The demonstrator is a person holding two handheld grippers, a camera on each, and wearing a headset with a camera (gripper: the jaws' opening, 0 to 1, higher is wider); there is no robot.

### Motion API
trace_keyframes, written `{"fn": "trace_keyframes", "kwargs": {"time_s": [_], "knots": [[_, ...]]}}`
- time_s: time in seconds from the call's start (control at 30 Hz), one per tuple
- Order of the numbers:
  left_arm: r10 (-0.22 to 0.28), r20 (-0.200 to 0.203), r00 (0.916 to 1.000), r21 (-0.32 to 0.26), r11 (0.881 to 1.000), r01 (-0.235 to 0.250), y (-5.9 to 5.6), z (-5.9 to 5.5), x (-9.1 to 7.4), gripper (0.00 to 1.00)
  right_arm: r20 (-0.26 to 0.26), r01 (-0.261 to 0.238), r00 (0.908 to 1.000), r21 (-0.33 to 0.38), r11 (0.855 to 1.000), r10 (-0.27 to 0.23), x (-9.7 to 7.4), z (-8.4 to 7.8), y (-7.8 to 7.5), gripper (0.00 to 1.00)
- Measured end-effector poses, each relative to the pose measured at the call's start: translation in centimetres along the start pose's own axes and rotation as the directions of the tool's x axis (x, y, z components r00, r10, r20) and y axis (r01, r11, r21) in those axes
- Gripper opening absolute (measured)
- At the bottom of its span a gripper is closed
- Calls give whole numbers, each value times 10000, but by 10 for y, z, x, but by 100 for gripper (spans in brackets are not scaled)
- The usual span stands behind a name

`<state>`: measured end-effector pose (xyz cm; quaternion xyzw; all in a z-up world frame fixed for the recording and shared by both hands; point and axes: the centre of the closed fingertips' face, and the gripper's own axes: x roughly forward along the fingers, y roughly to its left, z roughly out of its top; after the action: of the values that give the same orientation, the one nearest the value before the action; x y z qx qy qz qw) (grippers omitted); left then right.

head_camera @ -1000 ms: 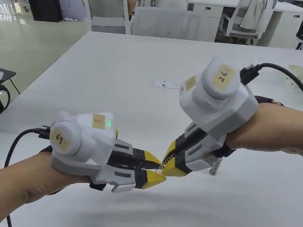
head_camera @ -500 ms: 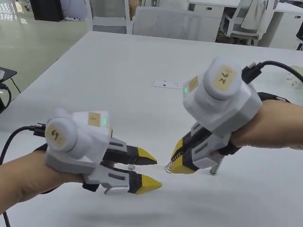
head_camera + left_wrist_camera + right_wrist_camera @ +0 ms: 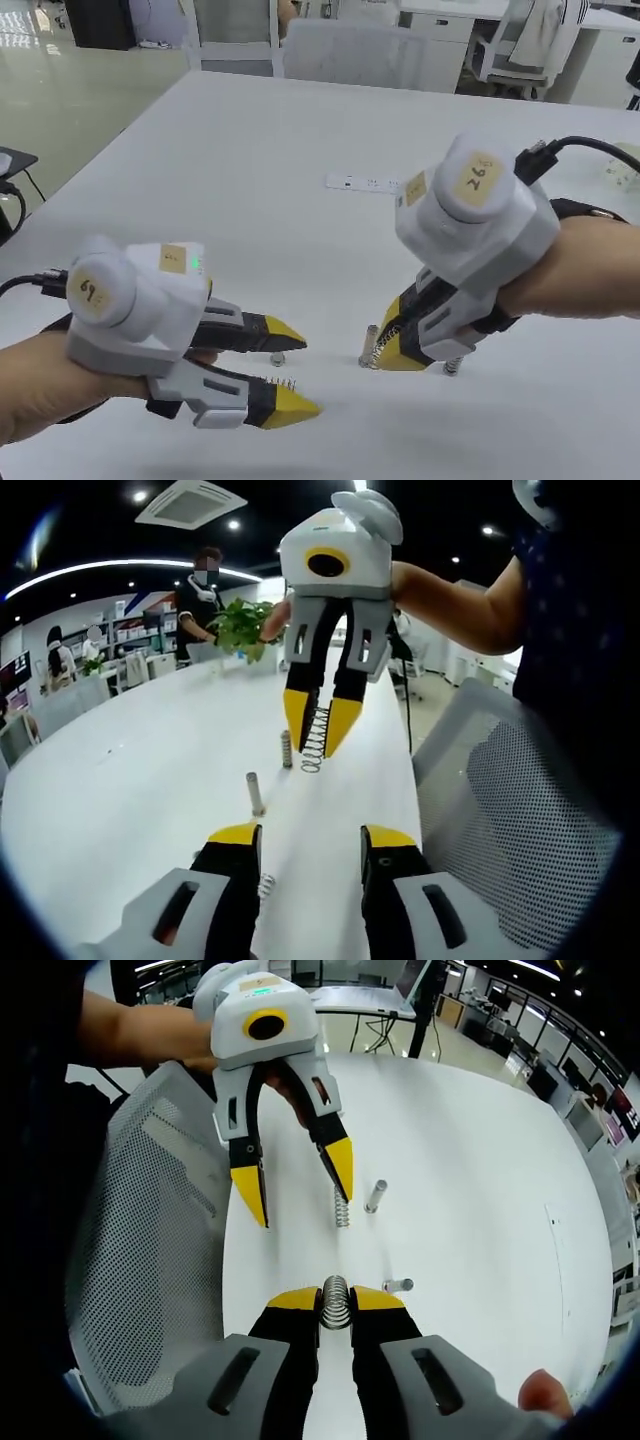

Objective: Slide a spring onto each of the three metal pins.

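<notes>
— Spring (image 3: 337,1302) position: where is it seen?

— It is clamped between the yellow tips of the right gripper (image 3: 392,352), with its lower coils sticking out past them. In the head view it is held just beside a bare upright pin (image 3: 370,340) on the white table (image 3: 250,180); whether the two touch cannot be told.

— And the jaws of the left gripper (image 3: 307,377)?

— They are spread well apart, and nothing is gripped between them. The gripper is held low over the table, pointed toward the right gripper, with a gap left between the two.

— What else is found close by?

— A second spring (image 3: 342,1207) is seen standing upright just beside one jaw of the left gripper; whether a pin is inside it cannot be told. A second bare pin (image 3: 376,1196) is stood near it. In the head view a third spring (image 3: 453,365) is seen upright on the table to the right of the right gripper, partly hidden by it.

— Anything farther off?

— A white power strip (image 3: 360,183) is laid flat toward the middle of the table, well apart from both grippers.
</notes>
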<state>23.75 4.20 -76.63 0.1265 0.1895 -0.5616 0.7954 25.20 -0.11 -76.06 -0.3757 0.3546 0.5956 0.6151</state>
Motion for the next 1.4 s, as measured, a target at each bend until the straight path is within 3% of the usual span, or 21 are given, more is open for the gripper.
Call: {"fn": "trace_keyframes", "kwargs": {"time_s": [0.3, 0.77, 1.4], "knots": [[398, 129, 9991, -292, 9988, -394, 3, -2, -13, 38, -163, 93, 9998, -8, 10000, -93, -3, -5, -2, 9], [1093, 251, 9937, -824, 9909, -1069, 9, -14, -31, 46, -229, 225, 9995, -27, 9997, -225, -6, -7, -6, 9], [2084, 347, 9774, -1534, 9676, -2008, 15, -33, -51, 54, -441, 347, 9984, -152, 9993, -353, -10, -7, -18, 9]]}}
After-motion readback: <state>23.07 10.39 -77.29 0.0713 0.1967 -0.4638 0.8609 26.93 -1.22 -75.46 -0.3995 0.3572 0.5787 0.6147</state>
